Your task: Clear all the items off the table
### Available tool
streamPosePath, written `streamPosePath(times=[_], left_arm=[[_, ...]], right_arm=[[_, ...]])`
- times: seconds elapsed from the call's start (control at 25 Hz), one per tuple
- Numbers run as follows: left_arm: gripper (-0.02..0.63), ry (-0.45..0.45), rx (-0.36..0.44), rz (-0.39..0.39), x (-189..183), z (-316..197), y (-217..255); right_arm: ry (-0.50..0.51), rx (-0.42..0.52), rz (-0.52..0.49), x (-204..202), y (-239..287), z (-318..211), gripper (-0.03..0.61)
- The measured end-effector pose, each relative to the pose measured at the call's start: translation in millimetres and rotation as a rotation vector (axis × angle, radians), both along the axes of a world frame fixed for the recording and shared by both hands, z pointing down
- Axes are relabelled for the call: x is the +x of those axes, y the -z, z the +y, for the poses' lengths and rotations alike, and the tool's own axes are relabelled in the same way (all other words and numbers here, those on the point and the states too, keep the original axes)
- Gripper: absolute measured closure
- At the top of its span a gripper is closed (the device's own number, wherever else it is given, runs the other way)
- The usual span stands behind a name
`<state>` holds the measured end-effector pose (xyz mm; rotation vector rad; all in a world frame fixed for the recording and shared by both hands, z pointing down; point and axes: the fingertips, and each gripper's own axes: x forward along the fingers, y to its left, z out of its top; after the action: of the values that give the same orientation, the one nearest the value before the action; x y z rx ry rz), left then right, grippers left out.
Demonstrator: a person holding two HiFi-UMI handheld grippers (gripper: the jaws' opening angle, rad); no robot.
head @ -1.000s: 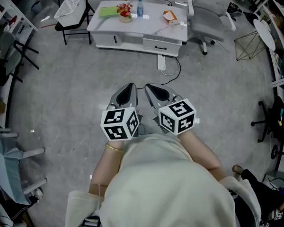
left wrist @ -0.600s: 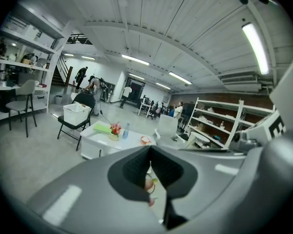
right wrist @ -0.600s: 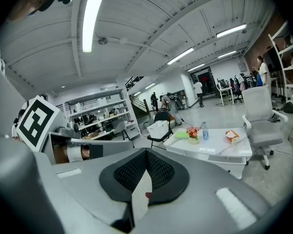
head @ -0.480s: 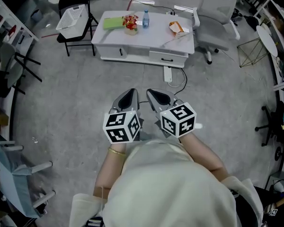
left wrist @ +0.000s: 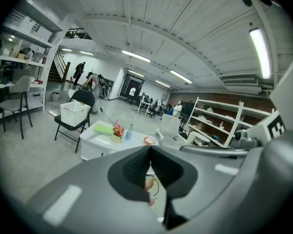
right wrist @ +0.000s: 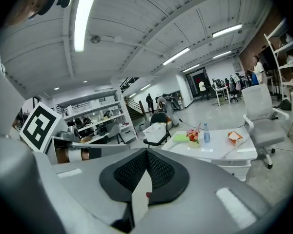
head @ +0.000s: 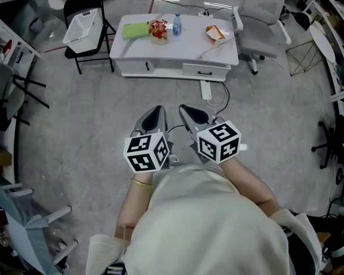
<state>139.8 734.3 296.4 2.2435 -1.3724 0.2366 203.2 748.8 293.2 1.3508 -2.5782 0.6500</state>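
I'm looking at a low white table with drawers [head: 183,44] standing on the grey floor [head: 86,125]. On top, left to right, are sitting a flat green pad [head: 136,30], a small pot of red flowers [head: 157,29], a clear plastic water bottle [head: 177,23] and, well apart at the right end, an orange-and-white carton [head: 217,34].

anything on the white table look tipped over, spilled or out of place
Nothing clearly. The water bottle and flower pot stand upright on the white table, and no spill shows. The orange box lies askew near the right end; too small to judge more.
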Motion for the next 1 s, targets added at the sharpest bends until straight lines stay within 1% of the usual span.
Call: streamPosePath(times=[0.36,0.68,1.0], left_arm=[[0.604,-0.030,-0.003,-0.008,-25.4,-26.2,-6.0],[0.604,-0.022,-0.021,-0.005,-37.8,-31.0,-13.2],[0.604,-0.009,-0.045,-0.004,-40.0,-48.2,-20.3]], right_arm=[[-0.022,0.012,-0.015,-23.8,-1.4,-24.9,0.581],[-0.054,-0.011,-0.025,-23.5,-5.3,-32.0,0.581],[-0.048,-0.034,-0.034,-24.1,-10.4,-53.1,0.581]])
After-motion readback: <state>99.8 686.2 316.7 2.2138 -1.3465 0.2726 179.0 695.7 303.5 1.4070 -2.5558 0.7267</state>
